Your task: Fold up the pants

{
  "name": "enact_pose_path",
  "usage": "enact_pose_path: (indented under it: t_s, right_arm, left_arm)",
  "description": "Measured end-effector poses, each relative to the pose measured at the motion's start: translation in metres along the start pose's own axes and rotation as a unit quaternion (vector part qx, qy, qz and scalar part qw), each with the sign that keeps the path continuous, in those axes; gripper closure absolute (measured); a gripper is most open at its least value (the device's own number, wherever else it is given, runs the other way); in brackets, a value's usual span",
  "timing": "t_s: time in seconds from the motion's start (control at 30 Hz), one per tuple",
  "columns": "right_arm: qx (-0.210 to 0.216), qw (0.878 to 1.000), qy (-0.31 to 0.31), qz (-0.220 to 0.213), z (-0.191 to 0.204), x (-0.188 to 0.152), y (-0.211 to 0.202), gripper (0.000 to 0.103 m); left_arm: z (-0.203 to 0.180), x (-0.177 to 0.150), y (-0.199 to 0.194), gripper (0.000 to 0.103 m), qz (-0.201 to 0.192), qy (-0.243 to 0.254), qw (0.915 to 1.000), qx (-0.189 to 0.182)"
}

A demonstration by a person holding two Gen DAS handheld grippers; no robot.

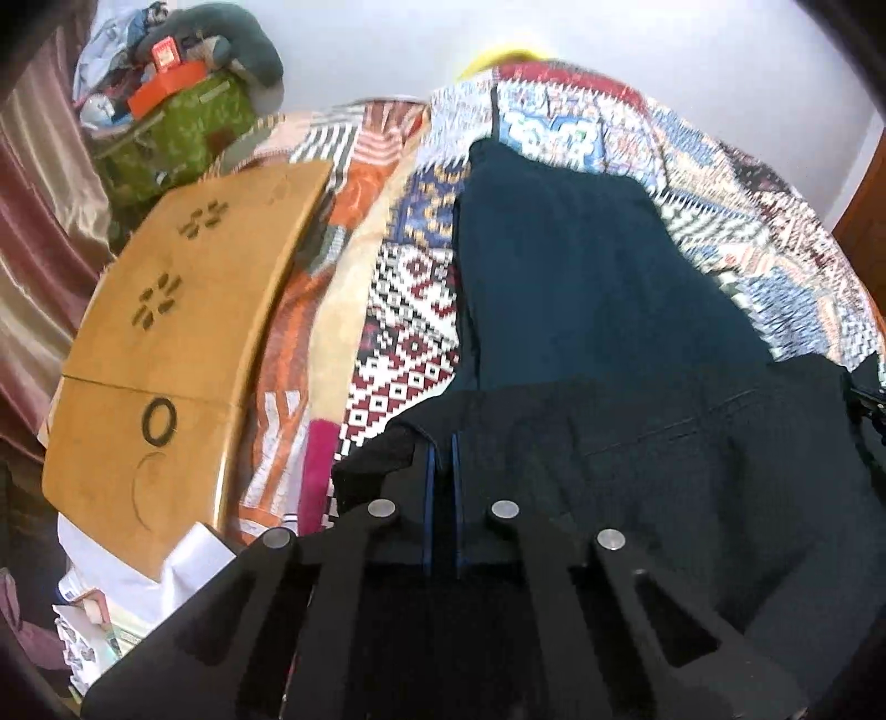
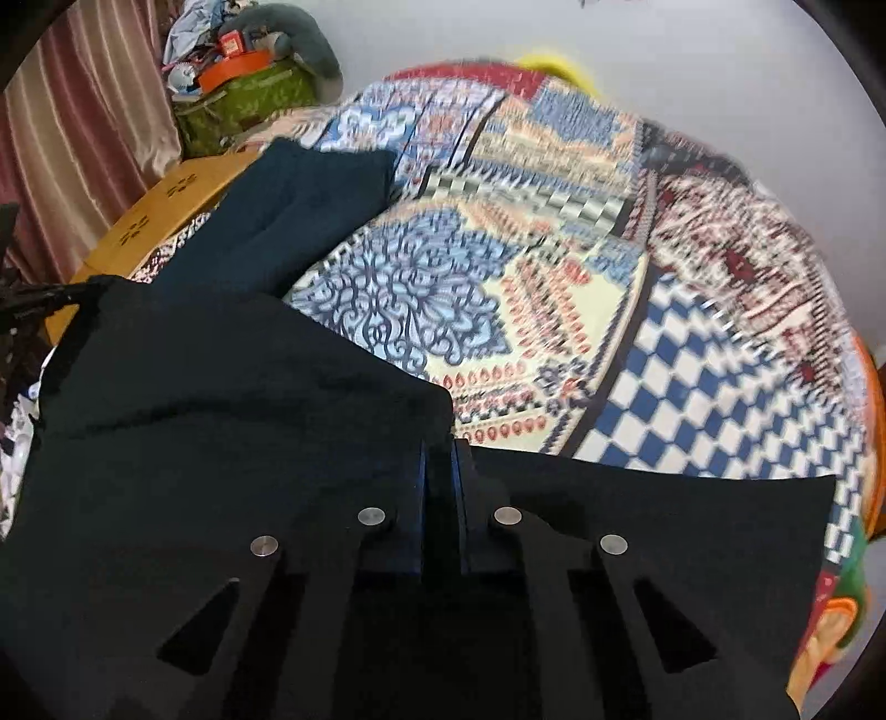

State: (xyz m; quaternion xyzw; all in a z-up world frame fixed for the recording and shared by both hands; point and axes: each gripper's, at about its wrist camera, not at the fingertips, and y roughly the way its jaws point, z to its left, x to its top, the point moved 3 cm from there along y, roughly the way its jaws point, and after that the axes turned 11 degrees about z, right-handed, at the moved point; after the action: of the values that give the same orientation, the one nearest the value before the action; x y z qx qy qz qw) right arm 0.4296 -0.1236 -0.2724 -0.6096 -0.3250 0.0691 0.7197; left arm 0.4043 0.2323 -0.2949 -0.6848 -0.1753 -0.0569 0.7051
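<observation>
Pants (image 1: 581,288), one dark pair, lie stretched along a patterned bedspread (image 1: 410,332), the legs running away from both cameras toward the far end of the bed and the waist end nearest the cameras. Two grippers are at work on that waist end. The left gripper (image 1: 441,443) has its blue-edged fingers (image 1: 429,476) drawn almost together, clenched on the fabric edge at the left corner of the waist. The right gripper (image 2: 441,451) is likewise pinched tight on the cloth at the opposite corner, with a flap of dark fabric spreading to its right over the spread.

Beside the bed, on the left, stands one wooden lap table (image 1: 166,332), its top pierced with two clusters of small slots and marked with a dark ring. Behind it a pile of belongings rests against the wall: one green patterned bag (image 1: 183,127), one orange box (image 1: 166,91) and one grey plush toy (image 1: 249,44). A small red packet tops the box; its writing is too blurred to read.

A pinkish-brown curtain (image 1: 39,183) hangs at the far left, the wall (image 1: 664,44) behind the bed is plain white, and one yellow object (image 1: 504,55) shows just beyond the far end of the bedspread.
</observation>
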Motion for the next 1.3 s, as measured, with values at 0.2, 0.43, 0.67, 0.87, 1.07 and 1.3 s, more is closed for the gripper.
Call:
enact_pose_path:
  t_s: [0.2, 0.43, 0.67, 0.87, 1.07, 1.3]
  right_arm:
    - [0.004, 0.999, 0.023, -0.037, -0.001, -0.007, -0.047, 0.096]
    - [-0.015, 0.997, 0.008, -0.069, 0.017, -0.030, -0.105, 0.096]
    - [-0.013, 0.996, 0.015, -0.092, 0.036, -0.065, -0.145, 0.096]
    - [-0.007, 0.995, 0.011, -0.101, 0.058, -0.102, -0.166, 0.096]
    - [0.014, 0.994, 0.021, -0.104, 0.077, -0.141, -0.174, 0.096]
    - [0.031, 0.994, 0.039, -0.094, 0.094, -0.185, -0.165, 0.096]
  left_arm:
    - [0.000, -0.005, -0.055, 0.099, -0.040, 0.000, 0.9990, -0.021]
    - [-0.010, -0.041, -0.119, 0.099, -0.080, 0.019, 0.9962, -0.029]
    - [-0.009, -0.090, -0.155, 0.099, -0.102, 0.024, 0.9937, -0.039]
    - [-0.003, -0.143, -0.164, 0.100, -0.106, 0.020, 0.9937, -0.033]
    - [0.008, -0.188, -0.166, 0.100, -0.102, 0.008, 0.9940, -0.039]
    - [0.023, -0.228, -0.146, 0.100, -0.063, -0.012, 0.9968, -0.047]
